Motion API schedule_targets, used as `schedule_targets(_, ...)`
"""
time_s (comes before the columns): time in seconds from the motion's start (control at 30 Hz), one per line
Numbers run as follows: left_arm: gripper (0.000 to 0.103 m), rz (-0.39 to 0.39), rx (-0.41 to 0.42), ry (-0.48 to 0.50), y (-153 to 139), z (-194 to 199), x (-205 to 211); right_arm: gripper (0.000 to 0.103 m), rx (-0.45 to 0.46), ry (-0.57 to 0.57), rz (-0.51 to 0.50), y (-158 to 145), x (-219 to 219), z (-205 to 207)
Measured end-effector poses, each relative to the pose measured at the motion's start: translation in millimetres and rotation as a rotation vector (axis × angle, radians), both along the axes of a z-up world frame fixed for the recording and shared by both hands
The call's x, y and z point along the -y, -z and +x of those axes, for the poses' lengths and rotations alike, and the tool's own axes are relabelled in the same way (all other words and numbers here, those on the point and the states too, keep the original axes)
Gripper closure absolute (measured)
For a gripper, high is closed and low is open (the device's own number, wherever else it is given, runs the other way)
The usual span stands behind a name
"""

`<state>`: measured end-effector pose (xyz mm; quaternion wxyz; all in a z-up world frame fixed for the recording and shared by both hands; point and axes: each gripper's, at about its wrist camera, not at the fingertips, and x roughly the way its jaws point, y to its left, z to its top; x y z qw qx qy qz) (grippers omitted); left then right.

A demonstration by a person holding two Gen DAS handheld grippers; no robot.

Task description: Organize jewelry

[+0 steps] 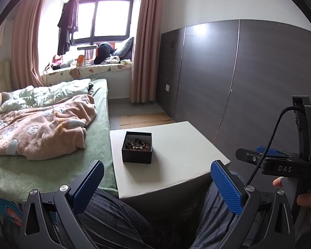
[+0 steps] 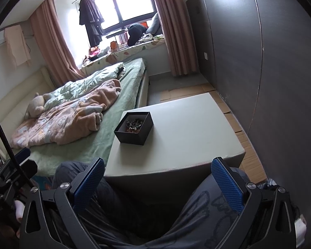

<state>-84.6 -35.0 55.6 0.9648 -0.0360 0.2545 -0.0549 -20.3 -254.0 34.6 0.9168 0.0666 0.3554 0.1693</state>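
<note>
The left gripper (image 1: 157, 178) hangs low over the person's lap with its blue-padded fingers (image 1: 91, 184) spread wide and nothing between them, and the right gripper (image 2: 157, 176) sits the same way just beside it — jaws wide apart, empty, held above dark trousers (image 2: 122, 213). Both point forward at a pale grey-white table (image 1: 182, 151) pushed up against the side of the bed (image 1: 97, 145). On that table, toward its bed-side half and well clear of either gripper, stands a small black box (image 1: 137, 154) with its open top facing up; it is close to square, so no long axis stands out, and its sides run roughly in line with the table's edges. Inside lies a tangle of jewelry (image 1: 137, 144) — dark beads, some reddish-brown ones, bits of metal — heaped together so that single pieces cannot be told apart. On the green sheet beyond lies a rumpled pink blanket (image 1: 43, 130), and farther back pink curtains (image 1: 143, 47) frame a bright window (image 1: 105, 18).
</note>
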Motion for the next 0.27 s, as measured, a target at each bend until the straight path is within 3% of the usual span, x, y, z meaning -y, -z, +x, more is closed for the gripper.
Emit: schedule_targets(0.27, 0.0, 0.001, 0.002, 0.004, 0.3, 0.6, 0.1, 0.0, 0.001, 0.009, -0.001, 0.3, 0.4, 2.2)
